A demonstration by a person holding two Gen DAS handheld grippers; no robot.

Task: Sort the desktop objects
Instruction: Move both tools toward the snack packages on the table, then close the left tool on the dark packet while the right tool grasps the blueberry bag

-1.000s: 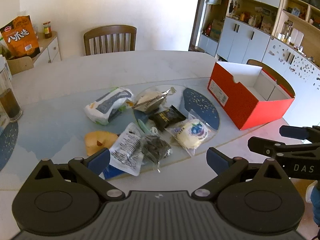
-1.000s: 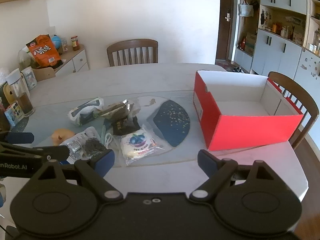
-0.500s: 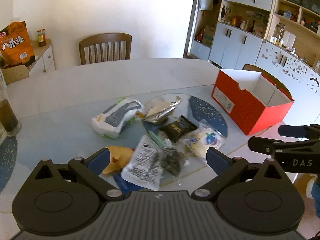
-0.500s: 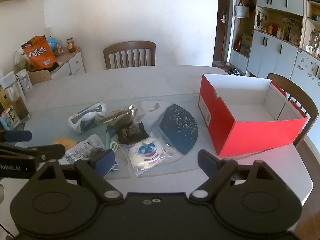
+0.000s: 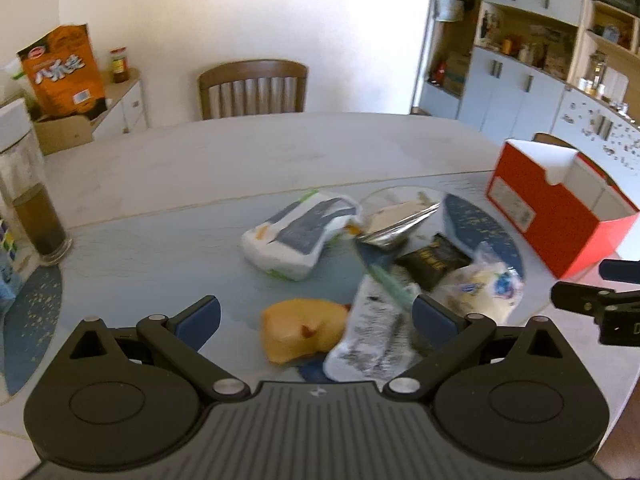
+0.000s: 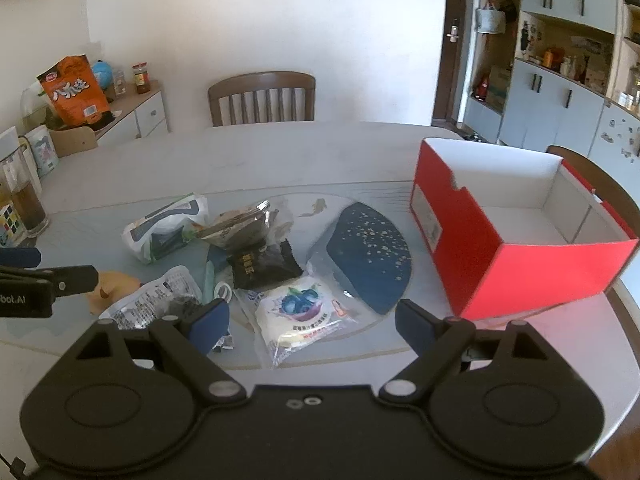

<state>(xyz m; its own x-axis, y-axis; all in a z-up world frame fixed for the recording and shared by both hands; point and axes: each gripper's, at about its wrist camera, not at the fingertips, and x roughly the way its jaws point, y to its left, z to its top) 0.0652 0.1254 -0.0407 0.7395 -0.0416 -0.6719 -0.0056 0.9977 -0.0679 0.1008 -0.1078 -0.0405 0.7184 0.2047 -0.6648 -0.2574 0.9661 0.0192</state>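
- My left gripper (image 5: 316, 316) is spread wide, nothing in it, hovering above the snack pile; the yellow bun (image 5: 302, 334) sits right between its fingers in view.
- My right gripper (image 6: 312, 320) is also spread wide and empty, over the blueberry bread pack (image 6: 302, 312).
- Pile relative to the red box (image 6: 516, 236): all to its left, none inside yet. Blue placemat (image 6: 368, 260) lies just beside the box, then the blueberry bread pack, black snack packet (image 6: 264, 266), silver foil pouch (image 6: 240, 230), white-and-blue bag (image 6: 164, 230) farthest off.
- Risk, my guess: packs overlap, so closing on one could pinch a neighbour's film too and drag it along. The white printed pack (image 5: 374, 338) lies touching the bun's edge.
- Risk: wrappers look slick and crinkly, so a shallow pinch may slip.
- Risk: both grippers hang close together over the same pile, so they could collide if I reach for the same side.
- Left view is blurred, so fine edges are hard to judge.
- Surface (image 6: 280, 152): pale rounded top with a glass-like cover, the box near its right edge.
- Room: wooden chair (image 6: 262, 98) beyond the box's far left, cabinets (image 6: 560, 100) behind the box, an orange bag (image 6: 74, 88) on a sideboard, a dark-liquid jar (image 5: 34, 204) far left.
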